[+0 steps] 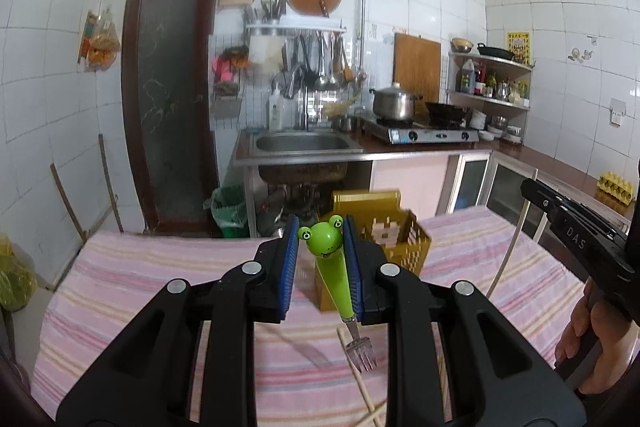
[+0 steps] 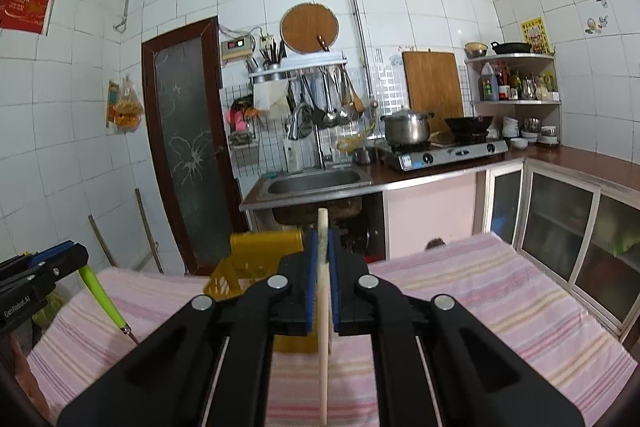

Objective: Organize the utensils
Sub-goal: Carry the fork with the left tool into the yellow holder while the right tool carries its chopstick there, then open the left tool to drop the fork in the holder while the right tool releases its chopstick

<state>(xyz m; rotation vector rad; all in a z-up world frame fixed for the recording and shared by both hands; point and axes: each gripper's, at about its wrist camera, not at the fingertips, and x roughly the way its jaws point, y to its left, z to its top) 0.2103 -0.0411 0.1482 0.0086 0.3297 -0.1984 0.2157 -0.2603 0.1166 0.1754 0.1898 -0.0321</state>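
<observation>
A green frog-handled fork [image 1: 334,267] is gripped between the pads of the left gripper [image 1: 322,259], tines pointing down above the striped cloth [image 1: 160,287]. A pale chopstick [image 2: 323,307] is clamped upright in the right gripper [image 2: 320,283]. A yellow utensil basket [image 1: 400,239] is seen standing on the cloth just beyond both.

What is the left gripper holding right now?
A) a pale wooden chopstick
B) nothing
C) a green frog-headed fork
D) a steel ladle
C: in the left wrist view, the left gripper has its blue pads closed on the green frog-headed fork, tines hanging down over the pink striped cloth; the pale wooden chopstick sits in the right gripper instead.
</observation>
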